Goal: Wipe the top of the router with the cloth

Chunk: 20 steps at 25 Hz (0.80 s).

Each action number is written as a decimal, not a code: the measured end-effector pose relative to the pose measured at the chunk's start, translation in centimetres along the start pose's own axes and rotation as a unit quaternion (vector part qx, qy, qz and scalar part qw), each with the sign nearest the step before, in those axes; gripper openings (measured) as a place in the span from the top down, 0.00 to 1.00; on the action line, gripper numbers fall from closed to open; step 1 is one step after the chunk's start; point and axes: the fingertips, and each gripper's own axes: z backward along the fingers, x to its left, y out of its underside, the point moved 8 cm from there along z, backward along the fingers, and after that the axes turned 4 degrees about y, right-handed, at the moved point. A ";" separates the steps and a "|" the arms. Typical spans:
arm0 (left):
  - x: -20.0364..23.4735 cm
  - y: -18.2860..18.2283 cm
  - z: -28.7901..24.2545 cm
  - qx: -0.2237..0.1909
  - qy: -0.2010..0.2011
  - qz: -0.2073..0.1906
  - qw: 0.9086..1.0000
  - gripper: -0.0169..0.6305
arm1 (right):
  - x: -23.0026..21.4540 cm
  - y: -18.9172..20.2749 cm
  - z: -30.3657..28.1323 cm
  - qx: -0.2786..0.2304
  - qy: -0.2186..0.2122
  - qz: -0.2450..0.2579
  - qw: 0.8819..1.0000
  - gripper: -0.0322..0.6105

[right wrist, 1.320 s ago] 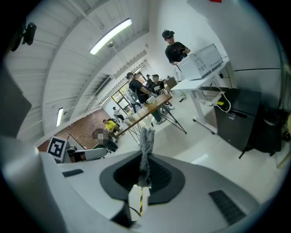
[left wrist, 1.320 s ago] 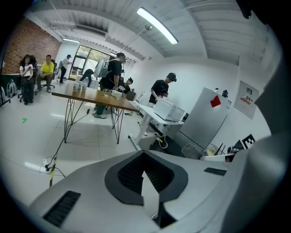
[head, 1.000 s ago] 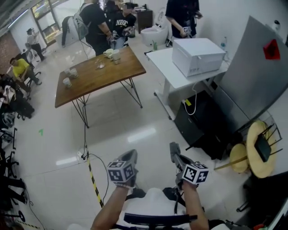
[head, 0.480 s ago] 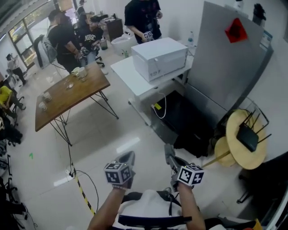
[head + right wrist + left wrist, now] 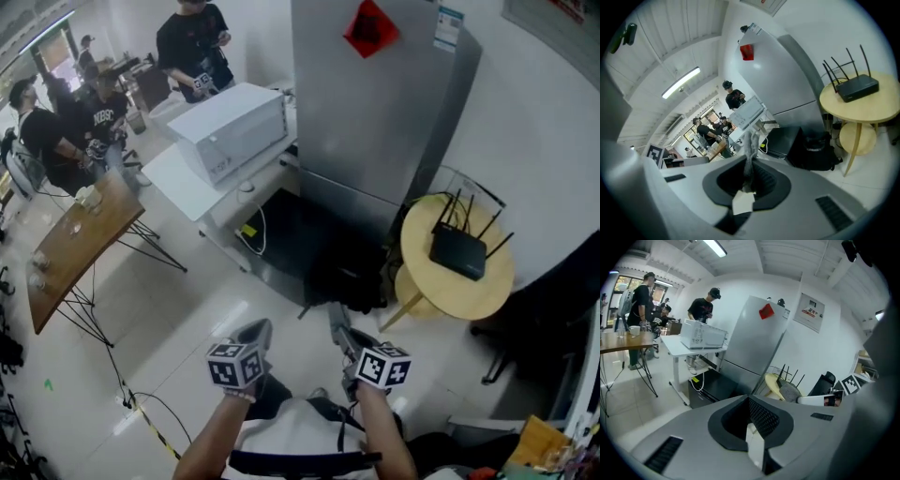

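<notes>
Head view: the router (image 5: 457, 251) is a flat black box with thin raised antennas. It lies on a round, pale wooden table (image 5: 450, 298), well apart from my left gripper (image 5: 255, 330) and right gripper (image 5: 337, 321).

Left gripper view: my jaws are pressed together with nothing between them.

Right gripper view: my jaws pinch a grey, soft, crumpled cloth (image 5: 750, 143), which sticks up past them. The router sits at upper right on the smooth tabletop.

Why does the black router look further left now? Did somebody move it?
No. The router still sits on the round yellow table beside the grey fridge. The head camera turned, so all three slid left together.
</notes>
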 end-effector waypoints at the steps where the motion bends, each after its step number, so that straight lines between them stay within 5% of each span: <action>1: -0.9 -0.1 -1.1 0.009 0.011 -0.007 1.000 0.98 | -0.6 0.0 0.3 -0.005 0.004 -0.007 1.000 0.89; 8: -5.6 -0.2 -8.7 0.063 0.081 -0.046 0.994 0.98 | -5.9 -0.2 3.2 -0.039 0.053 -0.058 0.996 0.89; 20: -15.1 -6.1 -27.8 0.121 0.206 -0.103 0.966 0.98 | -17.6 -9.8 7.1 -0.131 0.173 -0.118 0.969 0.89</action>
